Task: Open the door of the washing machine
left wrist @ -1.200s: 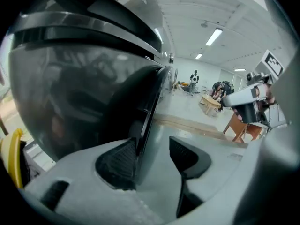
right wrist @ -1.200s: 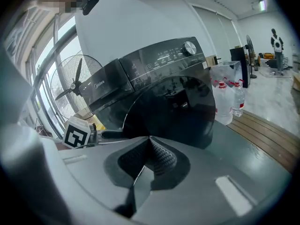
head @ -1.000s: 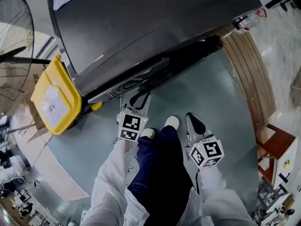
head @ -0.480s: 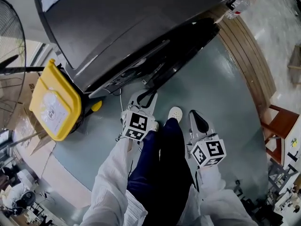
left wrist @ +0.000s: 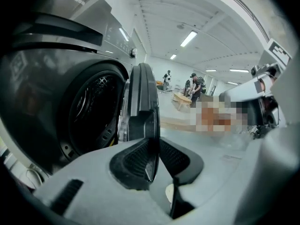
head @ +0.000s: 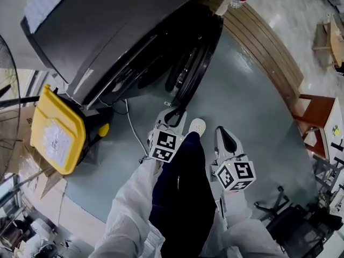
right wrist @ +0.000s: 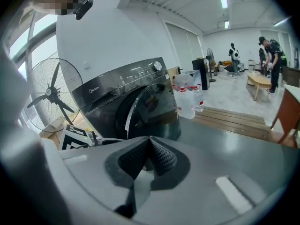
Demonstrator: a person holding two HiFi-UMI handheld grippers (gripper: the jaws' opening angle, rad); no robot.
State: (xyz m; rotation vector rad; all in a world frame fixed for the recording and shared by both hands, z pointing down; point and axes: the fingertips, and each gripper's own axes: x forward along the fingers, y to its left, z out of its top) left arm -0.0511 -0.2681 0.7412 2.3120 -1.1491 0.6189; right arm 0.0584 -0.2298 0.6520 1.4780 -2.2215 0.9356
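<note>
The door [head: 193,69] is already swung out from the front of the washing machine [head: 107,26], edge-on to you. Your left hand-held gripper [left wrist: 151,150] is pinching the door's free edge, and its jaws have just let out a hair. Your right hand-held gripper [right wrist: 149,154] is pressed together on nothing, a bit further back from the machine than the left.

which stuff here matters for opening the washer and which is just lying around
For the job: dark grey front-loading washing machine, its round dark door.
Lying about: yellow plastic bin, standing metal fan, clear water bottles.
</note>
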